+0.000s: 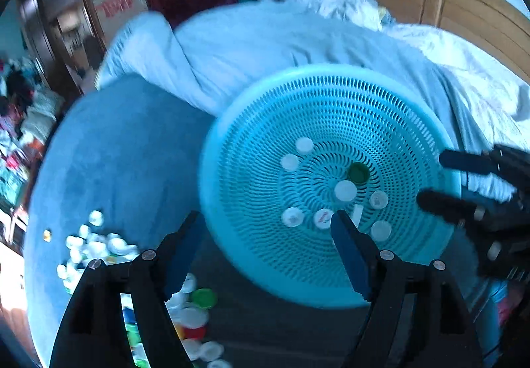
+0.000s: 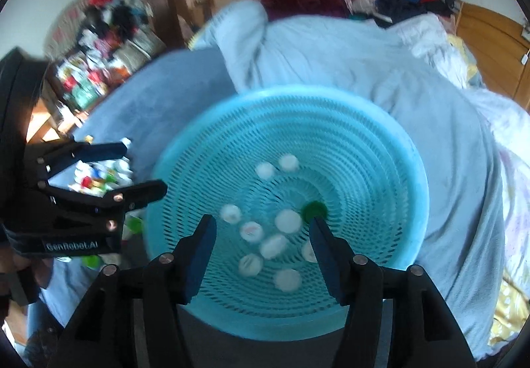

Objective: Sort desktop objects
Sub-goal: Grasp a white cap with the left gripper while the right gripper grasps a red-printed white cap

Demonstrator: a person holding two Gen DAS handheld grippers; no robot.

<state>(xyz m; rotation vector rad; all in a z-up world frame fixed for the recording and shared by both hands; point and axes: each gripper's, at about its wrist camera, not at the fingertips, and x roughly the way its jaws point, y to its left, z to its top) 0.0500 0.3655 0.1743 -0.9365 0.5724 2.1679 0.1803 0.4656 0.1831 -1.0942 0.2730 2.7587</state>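
- Left tongs [image 1: 268, 219] parted, nothing between the pads, poised over the near rim of the turquoise basket [image 1: 391, 83].
- Right tongs [image 2: 261, 222] likewise parted and empty, above the same basket.
- Inside the basket: a scatter of white caps [image 2: 287, 221] and one green cap [image 2: 314, 210] near the centre.
- Resting on a bed with a pale blue blanket [image 1: 251, 46].
- Left of the basket, a heap of mixed caps [image 1: 96, 247] on the blue sheet, well apart from those already sorted.
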